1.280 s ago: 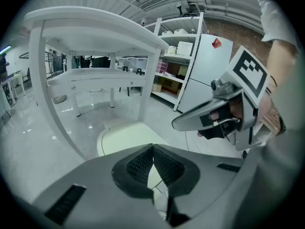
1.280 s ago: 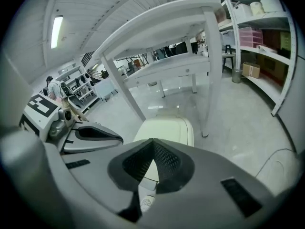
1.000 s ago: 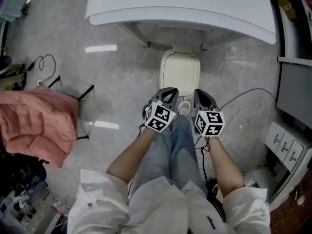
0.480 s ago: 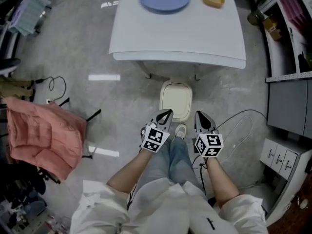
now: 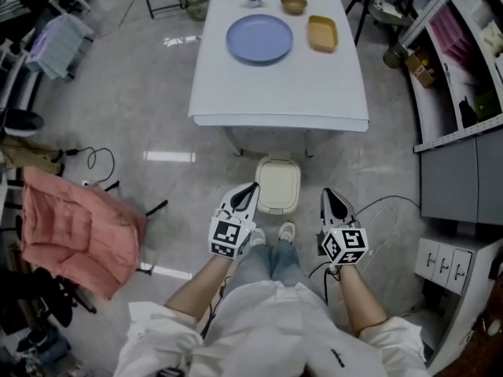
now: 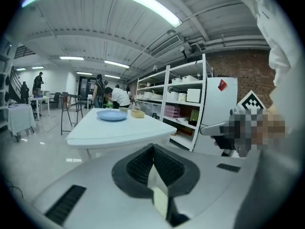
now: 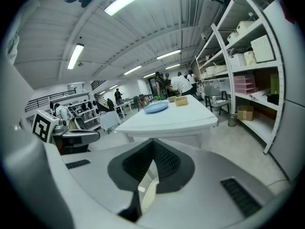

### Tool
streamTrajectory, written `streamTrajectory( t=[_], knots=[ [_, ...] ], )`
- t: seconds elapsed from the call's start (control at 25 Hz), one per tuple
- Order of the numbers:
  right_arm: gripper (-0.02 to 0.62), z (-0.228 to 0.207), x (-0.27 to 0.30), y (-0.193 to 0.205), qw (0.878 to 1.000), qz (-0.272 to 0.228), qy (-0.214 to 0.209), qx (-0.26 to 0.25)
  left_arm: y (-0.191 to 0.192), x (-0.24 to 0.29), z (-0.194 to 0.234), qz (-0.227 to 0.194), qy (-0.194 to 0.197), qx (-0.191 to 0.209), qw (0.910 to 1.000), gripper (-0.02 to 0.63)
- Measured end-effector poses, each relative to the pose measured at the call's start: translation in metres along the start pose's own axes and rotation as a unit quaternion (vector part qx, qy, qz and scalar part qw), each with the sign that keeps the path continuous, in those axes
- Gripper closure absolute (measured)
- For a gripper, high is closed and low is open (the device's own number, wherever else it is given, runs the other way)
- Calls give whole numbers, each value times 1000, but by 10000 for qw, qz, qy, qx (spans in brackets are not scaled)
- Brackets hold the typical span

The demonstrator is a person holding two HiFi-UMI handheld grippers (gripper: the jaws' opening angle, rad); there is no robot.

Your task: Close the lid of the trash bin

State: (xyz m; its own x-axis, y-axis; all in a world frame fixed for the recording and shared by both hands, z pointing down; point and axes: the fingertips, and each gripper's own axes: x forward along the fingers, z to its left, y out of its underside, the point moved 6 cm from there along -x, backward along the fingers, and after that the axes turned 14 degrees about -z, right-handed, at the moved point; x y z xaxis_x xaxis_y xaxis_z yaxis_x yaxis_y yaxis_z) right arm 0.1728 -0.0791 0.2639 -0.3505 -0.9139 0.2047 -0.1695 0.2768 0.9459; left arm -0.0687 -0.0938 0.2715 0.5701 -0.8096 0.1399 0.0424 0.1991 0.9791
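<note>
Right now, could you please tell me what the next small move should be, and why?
Probably just rest both grippers: the trash bin on the floor looks already shut, its cream lid lying flat, and the left gripper and right gripper are shut, empty and clear of it.

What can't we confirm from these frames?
Lid seating: the trash bin shows only in the head view, small and from above; the lid looks down, full closure unclear.
Gripper views: no bin in frame; both look out over the table.
Contents of the bowl: too small, head view.
</note>
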Motion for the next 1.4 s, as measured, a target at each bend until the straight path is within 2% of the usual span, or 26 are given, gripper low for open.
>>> streamTrajectory(
  t=[0.2, 0.44, 0.6, 0.8, 0.96, 1.16, 1.4],
  knots=[
    [577, 8, -27, -51, 9988, -479, -83, -47, -63, -21, -13, -494, -54, 255, 9984, 581],
    [577, 13, -54, -90, 9961, -860, -172, -124, -120, -48, -31, -1172, -131, 494, 9918, 581],
    [577, 13, -73, -114, 9935, -1121, -117, -164, -151, -70, -38, -1419, -191, 575, 9880, 581],
    [577, 10, -87, -140, 9890, -1458, 21, -244, -181, -90, -26, -1697, -412, 706, 9821, 581],
    [577, 3, -102, -157, 9852, -1691, 80, -255, -201, -104, -20, -1958, -648, 904, 9743, 581],
    [577, 6, -106, -171, 9803, -1933, 41, -398, -214, -115, -10, -2157, -752, 1082, 9675, 581],
    [578, 12, -105, -173, 9800, -1953, 100, -362, -206, -119, -2, -2116, -816, 1021, 9686, 581]
  ],
)
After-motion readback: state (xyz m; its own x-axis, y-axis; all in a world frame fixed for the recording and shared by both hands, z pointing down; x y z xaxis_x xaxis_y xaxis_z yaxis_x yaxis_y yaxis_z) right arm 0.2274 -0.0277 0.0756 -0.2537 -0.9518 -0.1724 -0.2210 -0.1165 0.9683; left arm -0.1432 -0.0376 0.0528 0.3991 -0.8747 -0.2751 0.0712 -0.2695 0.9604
